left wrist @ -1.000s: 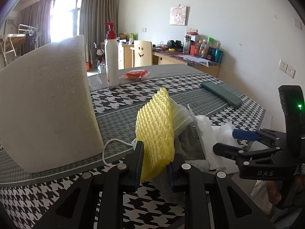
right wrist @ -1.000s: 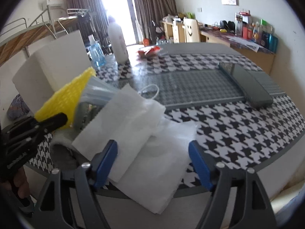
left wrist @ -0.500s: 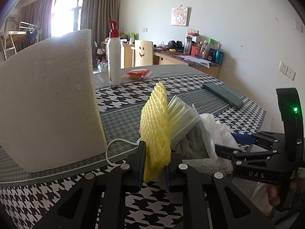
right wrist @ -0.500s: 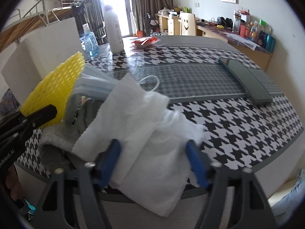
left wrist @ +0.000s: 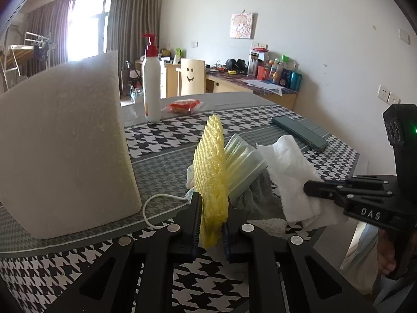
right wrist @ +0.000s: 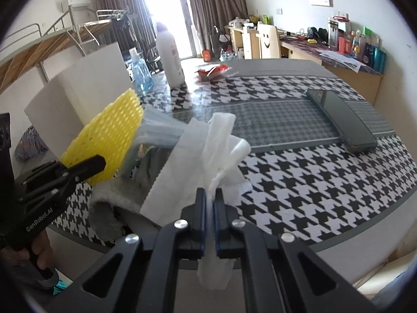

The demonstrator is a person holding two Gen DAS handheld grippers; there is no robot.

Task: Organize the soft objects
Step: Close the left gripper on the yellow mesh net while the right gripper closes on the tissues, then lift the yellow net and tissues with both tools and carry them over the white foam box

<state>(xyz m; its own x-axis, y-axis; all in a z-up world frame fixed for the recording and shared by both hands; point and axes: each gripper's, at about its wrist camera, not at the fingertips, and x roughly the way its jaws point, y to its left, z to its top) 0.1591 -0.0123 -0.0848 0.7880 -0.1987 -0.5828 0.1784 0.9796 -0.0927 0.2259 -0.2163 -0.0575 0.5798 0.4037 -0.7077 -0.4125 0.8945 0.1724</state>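
Observation:
My left gripper (left wrist: 211, 216) is shut on a yellow foam net (left wrist: 211, 167), held upright at the table's near edge; it also shows in the right wrist view (right wrist: 109, 140). My right gripper (right wrist: 210, 198) is shut on a white tissue (right wrist: 208, 161), bunched between its jaws; the tissue also shows in the left wrist view (left wrist: 292, 174). A pale green face mask (left wrist: 242, 167) stands pressed between net and tissue, its white ear loop (left wrist: 156, 203) lying on the table. A grey cloth (left wrist: 258, 200) lies under them. A large white foam block (left wrist: 62, 146) stands at the left.
A white pump bottle (left wrist: 152, 88), a red snack packet (left wrist: 183, 105) and a blue bottle (right wrist: 140, 71) stand at the far side. A dark green flat case (left wrist: 299, 133) lies at the right. The houndstooth table (right wrist: 312, 177) edge is just below both grippers.
My right gripper has closed from wide open onto the white tissue, bunching it up. My left gripper has tightened on the yellow net and raised it slightly.

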